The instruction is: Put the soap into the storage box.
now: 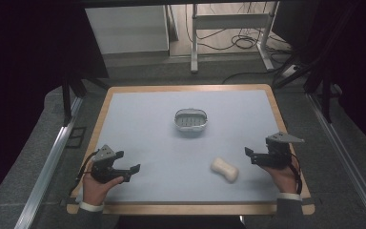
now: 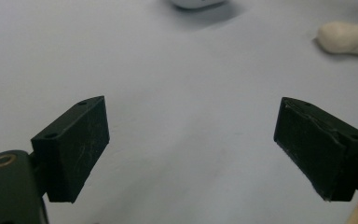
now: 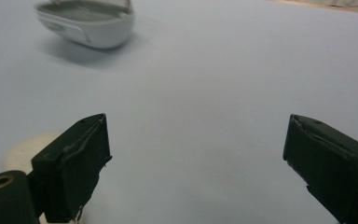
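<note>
We see a cream, bone-shaped bar of soap (image 1: pixel 225 169) lying flat on the pale blue mat of the wooden-edged counter (image 1: pixel 138 119), toward its near right part. In the right gripper view the soap (image 3: pixel 28 144) shows partly behind the left-hand jaw, resting on the mat and not between the jaws. Our right claw (image 1: pixel 249 153) hovers just beside the soap, to its right, apart from it, with its jaws released and spread wide and nothing between them. Farther back, near the middle of the counter, stands a white oval soap dish with a slotted grey insert (image 1: pixel 190 119), well apart from the soap. Our left claw (image 1: pixel 134 171) sits at the near left of the counter, likewise released and holding nothing.
</note>
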`<state>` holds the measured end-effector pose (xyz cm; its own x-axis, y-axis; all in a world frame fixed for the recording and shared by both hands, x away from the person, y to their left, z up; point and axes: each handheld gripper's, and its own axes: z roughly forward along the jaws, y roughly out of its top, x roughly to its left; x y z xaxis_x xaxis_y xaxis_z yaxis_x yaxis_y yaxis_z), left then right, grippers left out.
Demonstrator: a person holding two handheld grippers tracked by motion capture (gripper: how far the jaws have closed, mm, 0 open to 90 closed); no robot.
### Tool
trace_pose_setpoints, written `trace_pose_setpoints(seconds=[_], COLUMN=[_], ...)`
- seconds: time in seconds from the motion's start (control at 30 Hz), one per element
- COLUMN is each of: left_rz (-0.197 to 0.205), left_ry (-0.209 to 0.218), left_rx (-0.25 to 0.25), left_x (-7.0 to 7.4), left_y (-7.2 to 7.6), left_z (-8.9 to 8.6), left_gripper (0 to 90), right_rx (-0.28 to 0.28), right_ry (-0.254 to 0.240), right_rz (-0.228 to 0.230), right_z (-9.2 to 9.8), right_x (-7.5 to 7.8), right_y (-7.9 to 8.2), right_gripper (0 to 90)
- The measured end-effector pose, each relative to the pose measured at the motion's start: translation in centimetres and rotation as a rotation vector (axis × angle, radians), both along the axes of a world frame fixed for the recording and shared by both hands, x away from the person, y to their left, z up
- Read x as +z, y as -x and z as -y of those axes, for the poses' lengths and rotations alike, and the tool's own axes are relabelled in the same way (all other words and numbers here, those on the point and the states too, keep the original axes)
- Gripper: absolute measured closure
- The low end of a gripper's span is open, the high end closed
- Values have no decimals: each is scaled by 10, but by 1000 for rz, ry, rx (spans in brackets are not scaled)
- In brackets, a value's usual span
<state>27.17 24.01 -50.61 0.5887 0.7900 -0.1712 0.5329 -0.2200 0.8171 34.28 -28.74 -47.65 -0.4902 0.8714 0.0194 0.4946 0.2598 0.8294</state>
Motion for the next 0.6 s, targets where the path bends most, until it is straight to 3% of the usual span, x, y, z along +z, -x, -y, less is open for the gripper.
trace_pose_setpoints(seconds=[0.13,0.23,0.27,0.4,0.5,0.6], left_rz=[-1,4,10,25,13,8], left_ry=[-16,17,53,18,53,41], left_rx=[7,-1,-18,-2,-7,5], left_x=[-1,2,3,2,4,4], left_y=[-1,0,1,-1,-3,-6], left_z=[-1,-1,-2,-4,-5,-7], left_gripper=[99,101,102,102,103,103], right_rx=[3,12,17,33,45,52], right_ry=[28,44,50,78,89,112], right_rz=[-5,-3,-6,-33,-47,-34], right_z=[-4,-8,-10,-17,-23,-25], right_x=[-2,-1,-1,-5,-5,-4], right_y=[0,-2,-3,-9,-12,-8], right_gripper=[97,102,103,112,117,128])
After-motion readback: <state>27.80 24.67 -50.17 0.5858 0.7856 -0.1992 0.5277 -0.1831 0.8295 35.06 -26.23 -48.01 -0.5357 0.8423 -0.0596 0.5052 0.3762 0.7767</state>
